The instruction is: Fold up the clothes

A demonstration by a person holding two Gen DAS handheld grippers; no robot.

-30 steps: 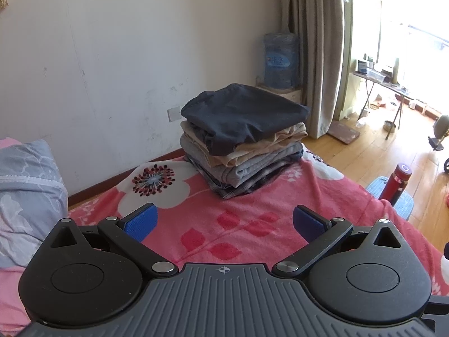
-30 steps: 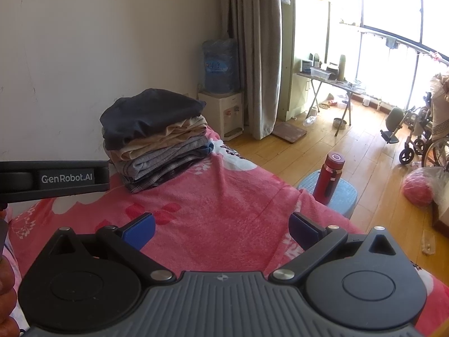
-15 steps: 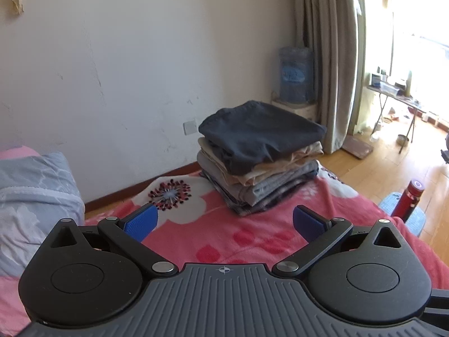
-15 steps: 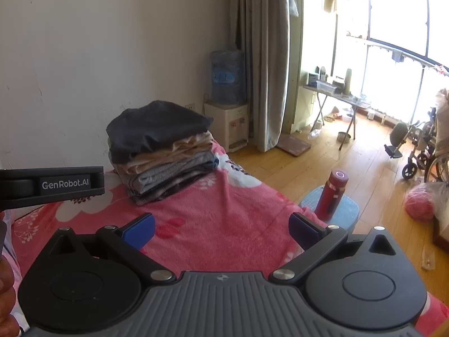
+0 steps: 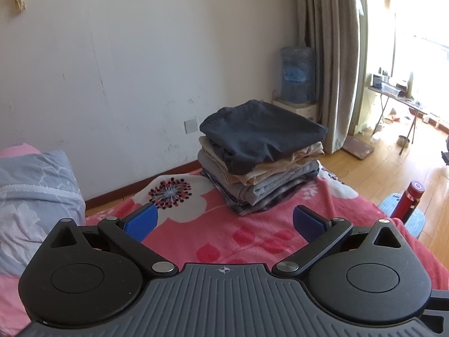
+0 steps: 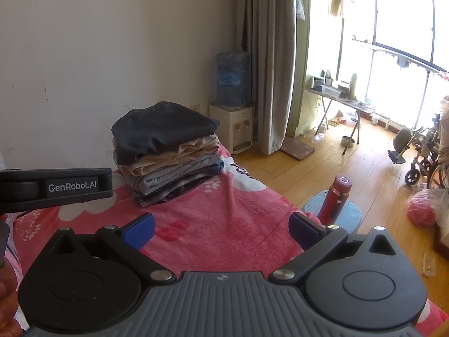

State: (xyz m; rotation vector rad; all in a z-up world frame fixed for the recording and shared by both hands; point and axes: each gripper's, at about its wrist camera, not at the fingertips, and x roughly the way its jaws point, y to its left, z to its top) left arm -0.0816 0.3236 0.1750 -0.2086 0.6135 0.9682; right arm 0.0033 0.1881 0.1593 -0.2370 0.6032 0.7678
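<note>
- A grey floral pillow (image 5: 33,196) is lying at the left edge of the bed, seen in the left wrist view.
- The left gripper (image 5: 224,221) is hovering above the pink floral blanket (image 5: 252,241); its blue-padded fingers (image 5: 141,220) are standing wide apart, holding nothing.
- The stack of folded clothes (image 5: 261,157) is sitting at the far end of the bed, near the wall; a dark navy garment (image 5: 261,132) is lying on top, with tan, grey and plaid layers beneath.
- The right gripper (image 6: 221,230) is hovering over the same blanket, fingers spread wide, gripping nothing; the stack is standing ahead and to its left in that view.
- The side of the left gripper's body, marked "GenRobot.AI" (image 6: 73,186), is showing at the left edge of the right wrist view, with part of a hand (image 6: 7,295) below it.
- A water dispenser (image 6: 233,126) is carrying a large blue bottle (image 6: 233,80) beyond the far right corner of the bed; how full the bottle is cannot be told.
- A grey curtain (image 6: 269,61) is hanging just right of the dispenser.
- A red flask (image 6: 336,196) is standing upright on a blue stool (image 6: 350,213) beside the right edge of the bed.
- A folding table (image 6: 342,101) bearing small items is standing by the window, and a wheelchair (image 6: 421,151) is parked at the far right on the wooden floor (image 6: 322,174).
</note>
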